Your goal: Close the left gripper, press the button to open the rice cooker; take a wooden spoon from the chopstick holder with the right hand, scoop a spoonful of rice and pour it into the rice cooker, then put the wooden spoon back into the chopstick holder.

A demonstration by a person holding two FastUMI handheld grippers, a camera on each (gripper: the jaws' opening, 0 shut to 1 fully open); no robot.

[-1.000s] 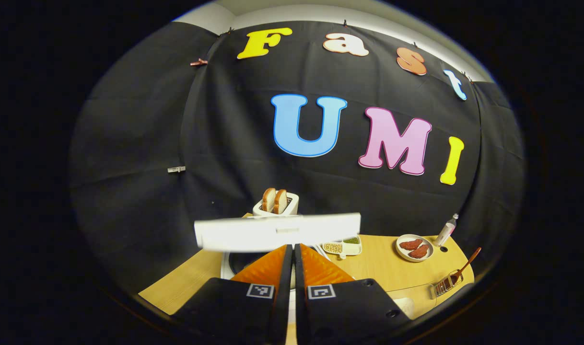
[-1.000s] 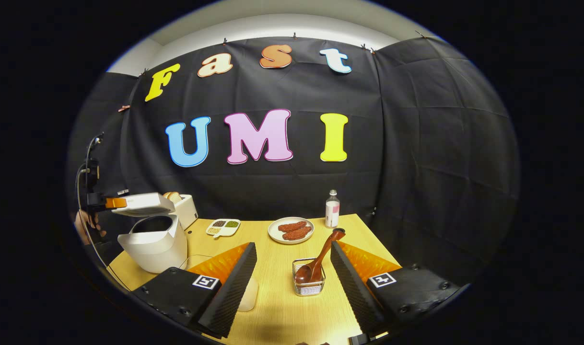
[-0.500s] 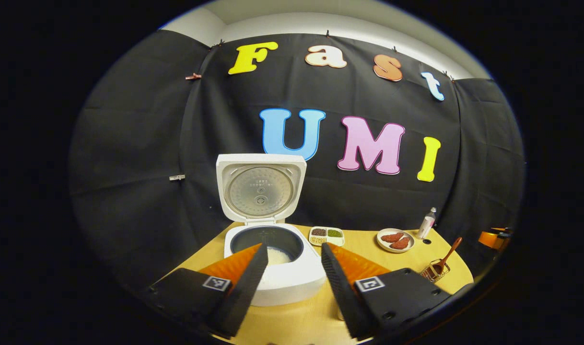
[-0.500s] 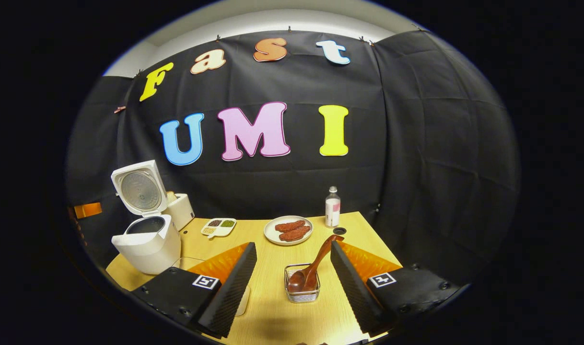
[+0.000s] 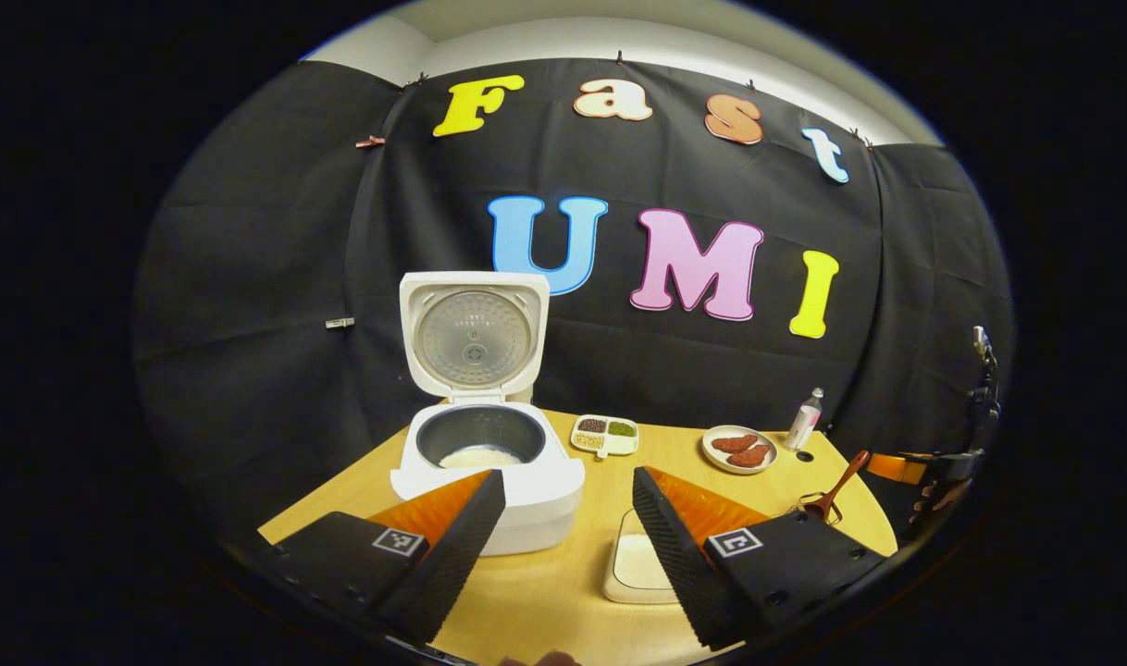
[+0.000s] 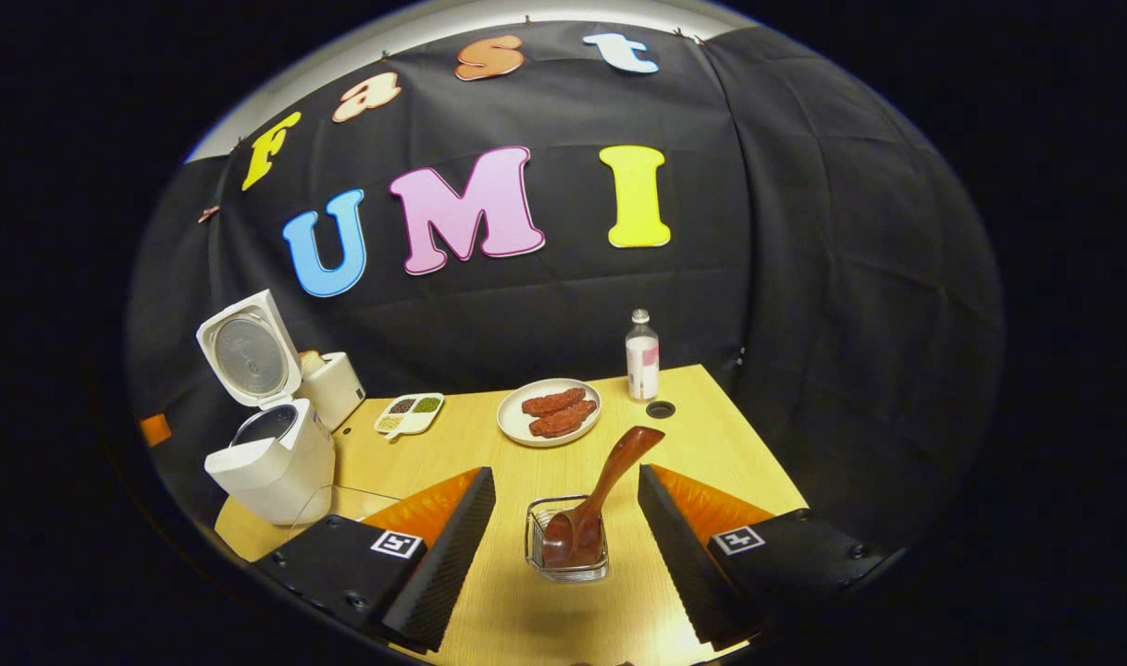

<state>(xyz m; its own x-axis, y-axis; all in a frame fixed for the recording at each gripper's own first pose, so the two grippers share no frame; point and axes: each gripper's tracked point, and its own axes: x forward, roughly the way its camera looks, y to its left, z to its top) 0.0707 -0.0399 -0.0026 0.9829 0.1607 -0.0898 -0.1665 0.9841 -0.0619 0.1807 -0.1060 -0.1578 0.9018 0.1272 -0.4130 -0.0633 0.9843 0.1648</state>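
The white rice cooker (image 5: 486,481) stands with its lid (image 5: 473,335) swung upright and rice visible in the dark pot; it sits at the table's left (image 6: 272,462) in the right gripper view. My left gripper (image 5: 563,518) is open, drawn back in front of the cooker. A shallow white dish of rice (image 5: 639,566) lies just right of the cooker. The wooden spoon (image 6: 593,499) leans bowl-down in the wire chopstick holder (image 6: 568,553). My right gripper (image 6: 565,518) is open, its fingers either side of the holder, apart from the spoon. The right gripper (image 5: 934,467) appears at the far right.
A white plate with two red meat pieces (image 6: 550,412), a small bottle (image 6: 642,356) and a divided dish of beans (image 6: 408,413) stand along the back of the wooden table (image 6: 471,435). A toaster (image 6: 332,388) sits behind the cooker.
The cooker's lid sprang from half-raised to fully upright. My left gripper opened and pulled back from the cooker. My right gripper moved closer over the chopstick holder.
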